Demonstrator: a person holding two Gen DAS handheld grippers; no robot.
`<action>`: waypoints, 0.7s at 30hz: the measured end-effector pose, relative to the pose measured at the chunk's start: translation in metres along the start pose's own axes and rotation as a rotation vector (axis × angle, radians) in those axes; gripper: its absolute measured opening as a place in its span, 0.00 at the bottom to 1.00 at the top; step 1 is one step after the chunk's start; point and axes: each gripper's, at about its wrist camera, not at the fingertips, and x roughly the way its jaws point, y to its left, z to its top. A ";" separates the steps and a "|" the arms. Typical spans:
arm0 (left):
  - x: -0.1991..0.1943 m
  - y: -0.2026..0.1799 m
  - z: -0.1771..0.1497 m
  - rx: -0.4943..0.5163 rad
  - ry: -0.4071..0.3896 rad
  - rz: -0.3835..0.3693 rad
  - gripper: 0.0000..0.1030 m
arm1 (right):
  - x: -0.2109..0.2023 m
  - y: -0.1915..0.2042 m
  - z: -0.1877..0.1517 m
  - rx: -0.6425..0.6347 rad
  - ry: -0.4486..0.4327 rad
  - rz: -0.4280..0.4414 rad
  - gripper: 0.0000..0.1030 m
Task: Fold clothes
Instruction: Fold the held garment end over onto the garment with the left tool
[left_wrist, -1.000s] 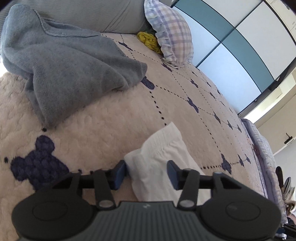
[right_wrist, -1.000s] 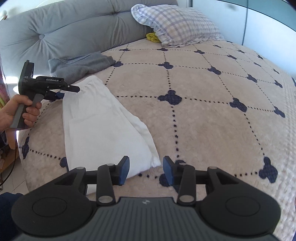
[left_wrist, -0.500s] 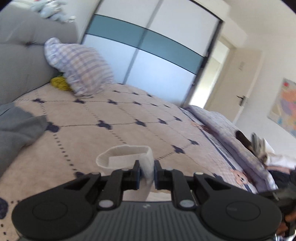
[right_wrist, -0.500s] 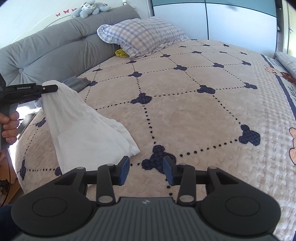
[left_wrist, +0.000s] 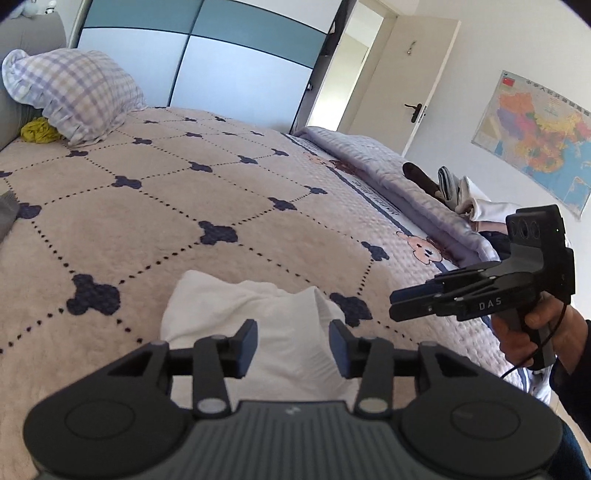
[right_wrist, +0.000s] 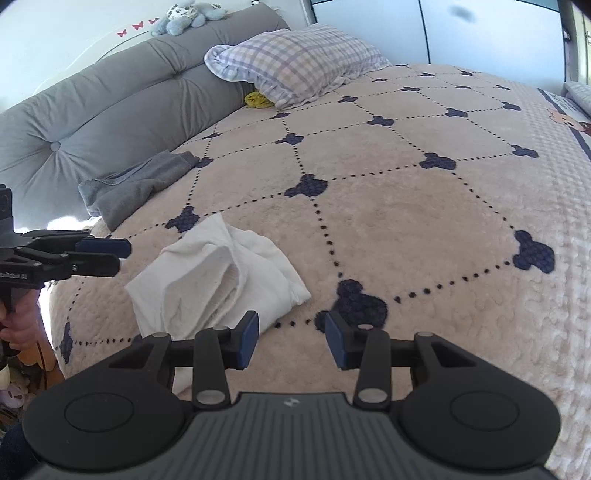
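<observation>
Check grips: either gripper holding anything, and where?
Nothing held. Left gripper jaws are opening, clear of the white garment; right gripper is open over bare blanket.

A white garment (right_wrist: 218, 280) lies loosely folded and rumpled on the bedspread (right_wrist: 406, 221).

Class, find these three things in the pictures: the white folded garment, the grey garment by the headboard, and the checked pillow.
White folded garment (right_wrist: 218, 280): right wrist view, middle of the top layer.
Grey garment (right_wrist: 136, 186): right wrist view, centre of the crumpled cloth.
Checked pillow (right_wrist: 295, 64): right wrist view, middle of its upper face.
</observation>
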 end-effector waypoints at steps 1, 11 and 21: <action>0.002 -0.002 -0.002 0.007 0.006 -0.010 0.43 | 0.004 0.003 0.004 0.009 0.004 0.039 0.42; 0.030 -0.026 -0.017 0.075 0.085 -0.061 0.46 | 0.059 0.017 0.050 0.105 0.068 0.103 0.42; 0.071 -0.051 -0.016 0.160 0.160 0.120 0.39 | 0.055 -0.006 0.034 0.189 0.062 0.139 0.39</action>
